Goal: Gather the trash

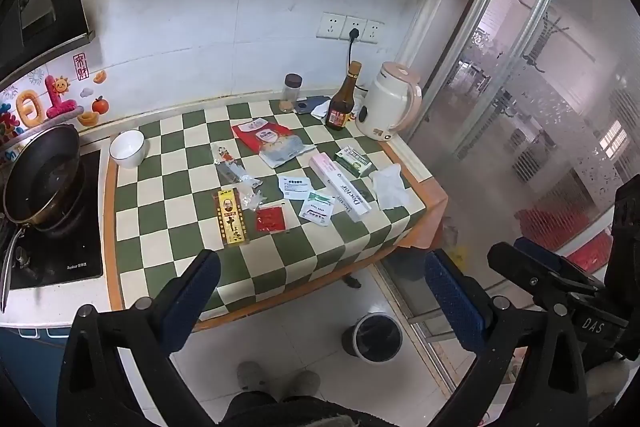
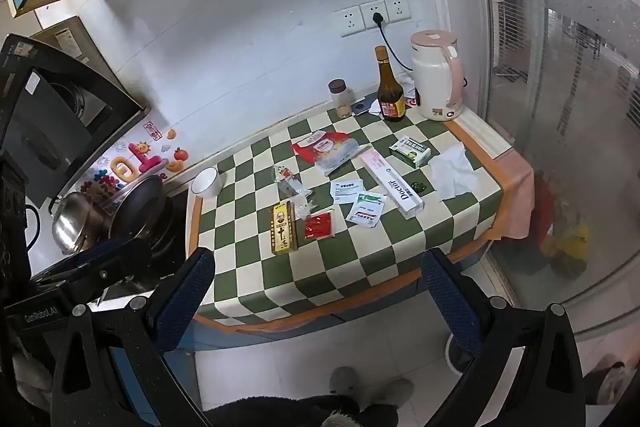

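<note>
A kitchen counter [image 1: 280, 275] covered by a green and cream checked cloth carries scattered trash. Near its middle lie two small white paper sachets [image 1: 294, 187], side by side, one flat red sauce packet [image 1: 270, 219], one yellow and red flat wrapper [image 1: 233, 221], and two crumpled clear plastic wrappers [image 1: 236, 171]. Towards the back edge lies one large red and clear plastic bag [image 1: 272, 143]. Near the right edge lie one long white toothpaste box [image 1: 340, 187], one small green and white carton [image 1: 354, 161] and one crumpled white tissue [image 1: 390, 185].

At the back right corner stand one cream electric kettle [image 1: 392, 103], one dark glass bottle [image 1: 342, 103] and one clear jar [image 1: 291, 93]. One white ceramic bowl [image 1: 127, 148] sits at the left edge, beside a black pan [image 1: 40, 179].

On the tiled floor below the front edge stands one round bin [image 1: 374, 337].

The left gripper [image 1: 320, 301] and right gripper [image 2: 316, 295] both hover before the front edge, blue-padded fingers wide apart, holding nothing.
</note>
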`<state>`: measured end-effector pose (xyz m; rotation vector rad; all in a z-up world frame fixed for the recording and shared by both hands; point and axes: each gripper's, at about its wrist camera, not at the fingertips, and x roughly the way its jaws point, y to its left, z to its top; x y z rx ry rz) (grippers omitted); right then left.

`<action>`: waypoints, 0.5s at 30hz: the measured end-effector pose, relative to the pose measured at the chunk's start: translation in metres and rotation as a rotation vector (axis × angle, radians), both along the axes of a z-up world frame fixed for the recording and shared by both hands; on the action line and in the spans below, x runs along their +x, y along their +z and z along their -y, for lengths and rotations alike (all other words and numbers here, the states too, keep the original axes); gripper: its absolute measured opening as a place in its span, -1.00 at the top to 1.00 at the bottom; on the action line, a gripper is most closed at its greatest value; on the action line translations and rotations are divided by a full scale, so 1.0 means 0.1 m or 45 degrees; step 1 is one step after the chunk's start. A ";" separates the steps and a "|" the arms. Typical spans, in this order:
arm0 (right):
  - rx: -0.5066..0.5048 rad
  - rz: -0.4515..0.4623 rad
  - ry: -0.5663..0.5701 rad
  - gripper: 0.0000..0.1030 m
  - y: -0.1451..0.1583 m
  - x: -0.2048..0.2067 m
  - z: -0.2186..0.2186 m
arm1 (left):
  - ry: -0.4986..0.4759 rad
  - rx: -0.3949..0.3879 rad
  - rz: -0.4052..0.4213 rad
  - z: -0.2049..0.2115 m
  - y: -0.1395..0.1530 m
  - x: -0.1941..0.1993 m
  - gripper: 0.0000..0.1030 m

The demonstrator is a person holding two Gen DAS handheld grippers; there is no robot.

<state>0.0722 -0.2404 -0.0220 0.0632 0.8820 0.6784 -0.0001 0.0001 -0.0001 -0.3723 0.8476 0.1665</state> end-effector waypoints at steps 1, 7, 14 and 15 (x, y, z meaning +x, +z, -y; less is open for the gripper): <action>0.002 0.000 0.000 -1.00 0.00 0.00 0.00 | -0.001 0.001 0.003 0.00 0.00 0.00 -1.00; 0.031 -0.002 0.017 -1.00 -0.03 -0.08 -0.09 | -0.004 0.001 0.000 0.00 0.01 0.03 -1.00; 0.060 -0.020 0.051 -1.00 0.05 -0.06 0.00 | -0.022 -0.034 0.019 -0.06 0.08 0.04 -1.00; 0.064 -0.021 0.053 -1.00 0.06 -0.07 0.00 | -0.025 -0.037 0.025 -0.05 0.08 0.03 -1.00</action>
